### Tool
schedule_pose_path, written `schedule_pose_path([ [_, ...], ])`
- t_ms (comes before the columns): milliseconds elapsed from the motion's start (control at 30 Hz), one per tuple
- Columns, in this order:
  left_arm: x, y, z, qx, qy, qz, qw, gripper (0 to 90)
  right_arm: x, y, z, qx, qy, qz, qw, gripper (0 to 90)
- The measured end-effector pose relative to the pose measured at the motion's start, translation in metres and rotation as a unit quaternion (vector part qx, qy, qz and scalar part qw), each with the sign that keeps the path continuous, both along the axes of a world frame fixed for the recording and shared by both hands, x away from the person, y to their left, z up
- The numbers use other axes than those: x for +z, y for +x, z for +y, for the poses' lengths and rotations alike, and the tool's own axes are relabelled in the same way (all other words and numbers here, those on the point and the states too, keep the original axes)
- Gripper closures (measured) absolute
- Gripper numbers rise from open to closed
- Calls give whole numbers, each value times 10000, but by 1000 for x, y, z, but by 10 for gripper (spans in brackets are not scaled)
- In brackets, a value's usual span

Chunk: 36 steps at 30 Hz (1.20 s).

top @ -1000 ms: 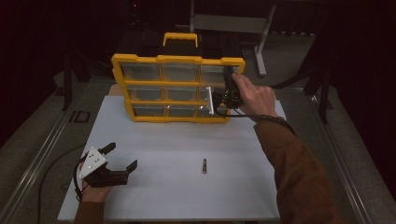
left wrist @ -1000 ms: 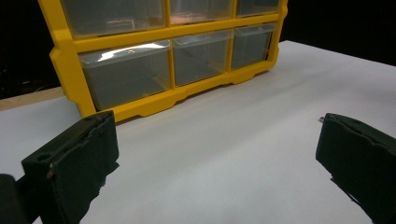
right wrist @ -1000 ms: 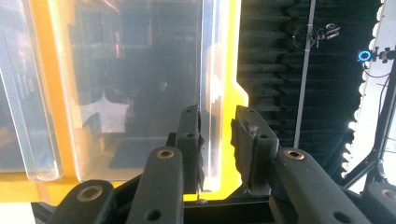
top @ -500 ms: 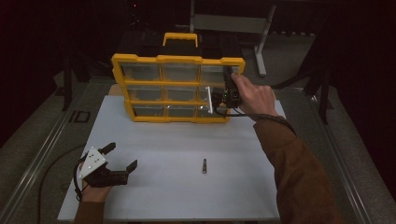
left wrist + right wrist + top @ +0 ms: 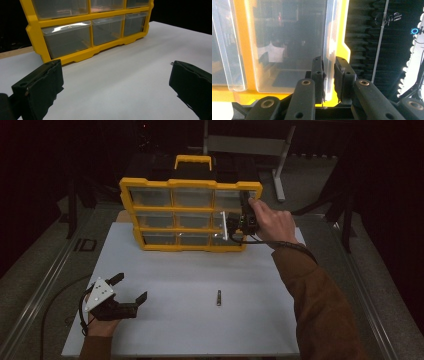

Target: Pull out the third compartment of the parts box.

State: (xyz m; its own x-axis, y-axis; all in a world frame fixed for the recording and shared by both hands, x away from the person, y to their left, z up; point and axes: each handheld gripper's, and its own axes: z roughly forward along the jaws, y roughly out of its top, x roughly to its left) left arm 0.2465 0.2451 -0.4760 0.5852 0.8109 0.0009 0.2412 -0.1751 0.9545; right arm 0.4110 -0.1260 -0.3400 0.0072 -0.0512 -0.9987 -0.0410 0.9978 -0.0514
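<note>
The far part of the room is dark and hard to read; behind the yellow organizer (image 5: 190,215) only a black case with a yellow handle (image 5: 193,162) and a grey metal stand (image 5: 250,145) can be made out. What lies inside the clear drawers is blurred by reflections in every view. The organizer's top rows are cut off in the left gripper view, and the right gripper view takes in little more than one drawer and a strip of frame.

The organizer is a glossy yellow plastic frame standing upright at the far edge of the white table (image 5: 190,330), with three rows of three boxy, see-through plastic drawers. The table top is smooth and matte. A small dark, slim bit-like piece (image 5: 218,297) lies alone on it, near the middle, well apart from both grippers.

The right gripper (image 5: 235,225) is at the organizer's right column, held by a hand in a brown sleeve (image 5: 320,310). Its jaws have just been closing, and the right gripper view shows the thin clear front lip of the right-hand drawer (image 5: 294,50) between the black pads (image 5: 318,72), which are clamped on its edge. That drawer sits in the right column, in the middle row as far as the high view shows.

The left gripper (image 5: 131,292) rests low at the near left of the table, jaws wide apart with nothing between them, well away from the organizer.
</note>
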Motion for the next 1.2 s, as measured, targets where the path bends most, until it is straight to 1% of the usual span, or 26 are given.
schedule_pose_path([
  [467,0,0,1,-1,-17,-19,10000,0,0,-2,0,-4,22,13,10000,788],
  [500,0,0,1,-2,-17,-19,10000,0,-1,-3,0,-22,31,47,10000,787],
  [867,0,-1,0,-2,-14,-18,10000,0,0,-9,1,34,25,79,10000,788],
  [1200,0,0,0,-6,-3,-9,10000,0,3,-18,1,68,-57,159,9998,786],
])
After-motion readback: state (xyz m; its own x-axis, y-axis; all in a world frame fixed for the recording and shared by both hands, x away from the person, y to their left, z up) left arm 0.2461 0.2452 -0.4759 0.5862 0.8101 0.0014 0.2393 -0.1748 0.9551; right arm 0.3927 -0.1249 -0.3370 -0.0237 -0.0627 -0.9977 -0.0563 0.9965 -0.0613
